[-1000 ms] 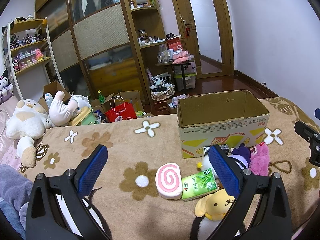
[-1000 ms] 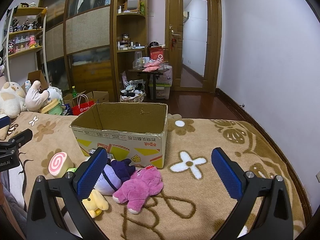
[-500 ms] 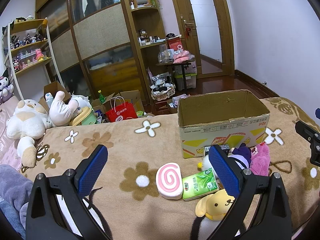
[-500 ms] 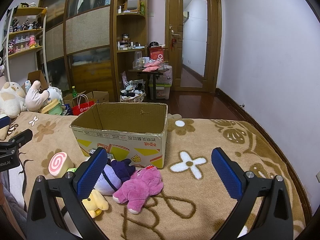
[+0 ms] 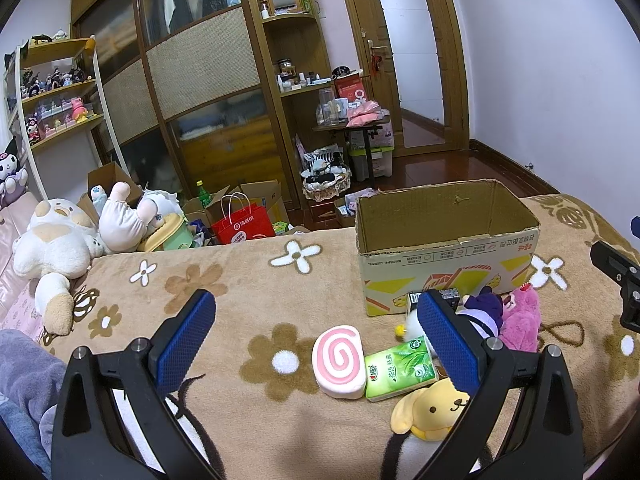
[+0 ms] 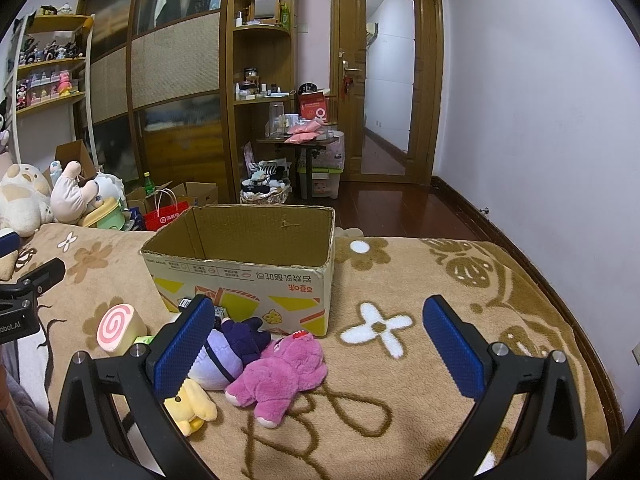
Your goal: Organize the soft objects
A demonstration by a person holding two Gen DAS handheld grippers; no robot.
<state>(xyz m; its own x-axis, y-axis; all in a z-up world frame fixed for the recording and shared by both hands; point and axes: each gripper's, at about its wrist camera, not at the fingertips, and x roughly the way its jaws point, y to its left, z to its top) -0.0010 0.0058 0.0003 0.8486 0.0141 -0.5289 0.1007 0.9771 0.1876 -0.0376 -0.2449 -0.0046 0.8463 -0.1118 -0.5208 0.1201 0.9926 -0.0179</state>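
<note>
Flower-patterned bed blanket (image 6: 400,420) carries an open cardboard box (image 6: 248,280), with the pink plush (image 6: 280,376), purple plush (image 6: 228,352) and yellow plush (image 5: 432,412) lying just before it. I hold the left gripper (image 5: 316,336) and right gripper (image 6: 316,336) above the bed, jaws wide apart, gripping nothing.

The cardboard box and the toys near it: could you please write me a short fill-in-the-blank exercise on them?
1. The cardboard box sits open and holds ____ toys.
2. The plush lying nearest the box's front corner, beside the purple plush, is ____ in colour.
3. Both the left tongs and the right tongs are ____.
4. The green tissue pack lies between the swirl cushion and the ____ plush.

Answers: no; pink; open; yellow
</note>
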